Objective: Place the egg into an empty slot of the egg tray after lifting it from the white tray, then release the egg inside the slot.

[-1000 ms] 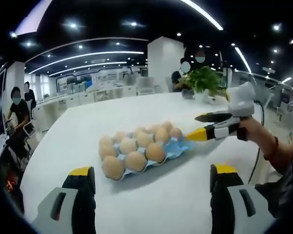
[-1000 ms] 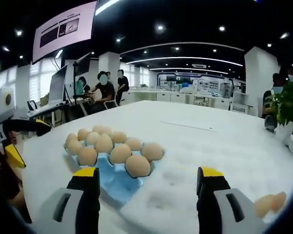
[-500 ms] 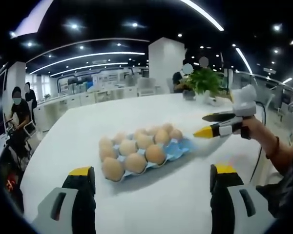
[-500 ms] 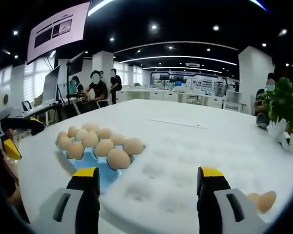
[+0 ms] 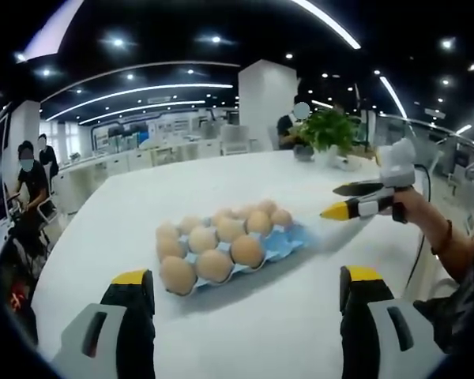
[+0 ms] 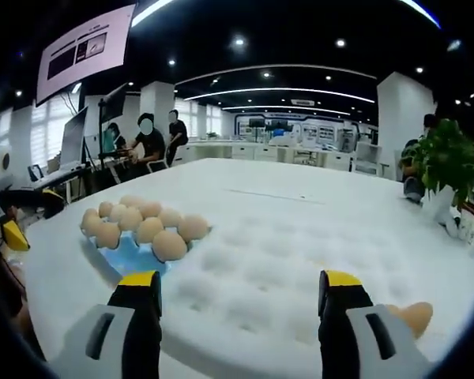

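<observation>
A blue egg tray (image 5: pixel 289 242) lies mid-table, and eggs (image 5: pixel 215 265) sit in several of its slots. My left gripper (image 5: pixel 246 276) hangs open on the near side of it, nothing between its jaws. Right of the tray a hand holds my right gripper (image 5: pixel 346 200) open above the table. In the right gripper view, my right gripper (image 6: pixel 238 278) stands open over the dimpled white tray (image 6: pixel 253 272). One egg (image 6: pixel 415 314) rests on that tray at the right, partly behind the right jaw. The blue egg tray (image 6: pixel 131 257) lies to the left, with the left gripper (image 6: pixel 17 223) beyond it.
A potted plant (image 5: pixel 327 129) stands at the far side of the white table (image 5: pixel 182 189); it is also the plant (image 6: pixel 445 158) at the right. People sit at desks (image 6: pixel 146 142) behind the table. The table edge runs close on the left.
My right gripper has drawn away from the egg tray toward the white tray, whose egg now shows closer to the right jaw. Both grippers stay open; the left has hardly moved.
</observation>
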Demonstrator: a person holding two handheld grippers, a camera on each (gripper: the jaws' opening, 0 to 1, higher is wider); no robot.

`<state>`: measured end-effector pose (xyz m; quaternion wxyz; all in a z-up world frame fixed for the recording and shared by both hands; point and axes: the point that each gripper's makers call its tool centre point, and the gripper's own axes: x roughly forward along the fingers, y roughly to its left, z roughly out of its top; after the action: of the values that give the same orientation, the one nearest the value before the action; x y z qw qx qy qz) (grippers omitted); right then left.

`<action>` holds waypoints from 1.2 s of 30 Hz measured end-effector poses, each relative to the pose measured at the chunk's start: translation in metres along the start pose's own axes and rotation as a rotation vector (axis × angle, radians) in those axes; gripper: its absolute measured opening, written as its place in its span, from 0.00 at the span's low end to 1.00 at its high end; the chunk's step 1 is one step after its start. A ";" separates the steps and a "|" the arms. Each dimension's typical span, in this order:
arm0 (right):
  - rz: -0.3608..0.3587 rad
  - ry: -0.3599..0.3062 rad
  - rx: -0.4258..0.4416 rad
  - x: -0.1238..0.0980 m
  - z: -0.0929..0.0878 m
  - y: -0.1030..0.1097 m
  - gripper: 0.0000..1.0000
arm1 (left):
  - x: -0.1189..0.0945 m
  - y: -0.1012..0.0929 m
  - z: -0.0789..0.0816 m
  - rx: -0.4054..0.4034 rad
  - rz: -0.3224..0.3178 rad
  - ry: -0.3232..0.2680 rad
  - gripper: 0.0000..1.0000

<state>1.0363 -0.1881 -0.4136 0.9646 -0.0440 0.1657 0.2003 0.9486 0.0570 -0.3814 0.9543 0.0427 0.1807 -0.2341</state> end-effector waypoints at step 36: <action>-0.155 -0.019 0.099 -0.035 -0.012 -0.074 0.78 | 0.011 -0.014 0.004 0.020 -0.029 0.011 0.99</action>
<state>1.0320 -0.2703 -0.4112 0.9798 -0.0071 0.1625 0.1167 0.9527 0.0395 -0.3819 0.9494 0.0509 0.1843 -0.2494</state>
